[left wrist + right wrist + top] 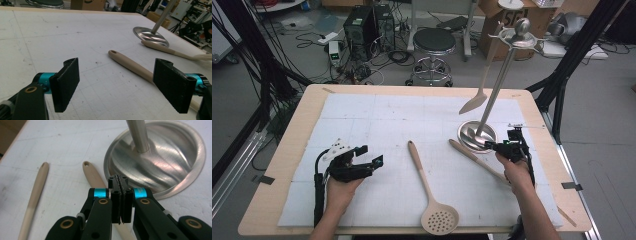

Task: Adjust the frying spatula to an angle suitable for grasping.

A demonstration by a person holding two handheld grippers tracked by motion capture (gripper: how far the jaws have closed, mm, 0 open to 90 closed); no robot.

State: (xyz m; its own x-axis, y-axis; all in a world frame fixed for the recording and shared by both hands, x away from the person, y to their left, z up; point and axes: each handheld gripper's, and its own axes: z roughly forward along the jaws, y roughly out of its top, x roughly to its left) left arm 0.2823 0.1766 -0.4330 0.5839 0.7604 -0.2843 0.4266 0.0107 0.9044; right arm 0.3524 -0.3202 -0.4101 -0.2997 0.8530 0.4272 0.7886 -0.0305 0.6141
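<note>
A metal utensil stand (477,136) rises from its round base (160,157) at the right of the white mat, and a beige spatula (477,97) hangs from its top. My right gripper (494,146) (120,178) hovers at the base's near rim. It is shut, and I see nothing between its pads. A beige utensil handle (91,173) (467,154) passes beneath its jaws. A beige slotted spoon (428,192) (130,65) lies mid-mat. My left gripper (371,155) (116,72) is open and holds nothing, low over the mat left of that spoon.
The wooden table (292,150) carries the white mat (377,120), with bare mat across the back and left. Behind the table's far edge stand a round stool (433,42), computer boxes and cables on the floor. Black frame legs (562,75) stand at the right.
</note>
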